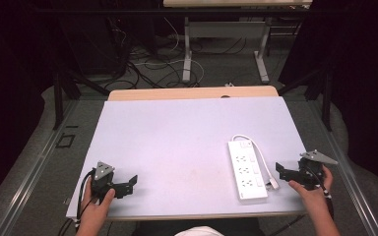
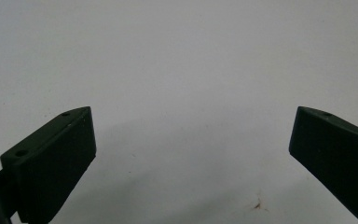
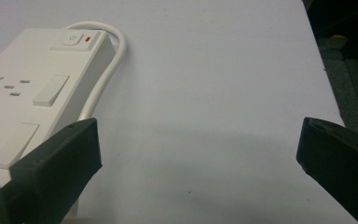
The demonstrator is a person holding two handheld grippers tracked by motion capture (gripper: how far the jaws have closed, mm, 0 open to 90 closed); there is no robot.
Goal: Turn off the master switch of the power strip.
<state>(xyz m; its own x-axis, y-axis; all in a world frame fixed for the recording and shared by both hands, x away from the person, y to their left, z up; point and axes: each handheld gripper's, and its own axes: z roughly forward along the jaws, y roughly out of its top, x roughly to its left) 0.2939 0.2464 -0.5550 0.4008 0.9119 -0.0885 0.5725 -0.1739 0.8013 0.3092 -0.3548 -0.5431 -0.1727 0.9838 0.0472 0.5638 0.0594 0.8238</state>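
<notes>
Power strip (image 1: 247,170) lies lower right of frame on tabletop (image 1: 177,132), white cable (image 1: 261,157) looped alongside. Judged rigid, light, smooth-sided; grip across narrow body. Right hand-held gripper (image 1: 281,170) released beside it; left hand-held gripper (image 1: 132,183) released, lower left.

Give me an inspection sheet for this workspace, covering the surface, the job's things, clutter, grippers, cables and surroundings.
Surface: white table, bare apart from a small stain near the front.
Job's things: white power strip lying flat at the right, its cord looped beside it.
Clutter: nothing seen.
Grippers: left gripper open at the front left corner; right gripper open, just right of the power strip, holding nothing.
Cables: tangled leads on the floor behind the table.
Surroundings: second desk behind, dark curtains at the sides.
</notes>
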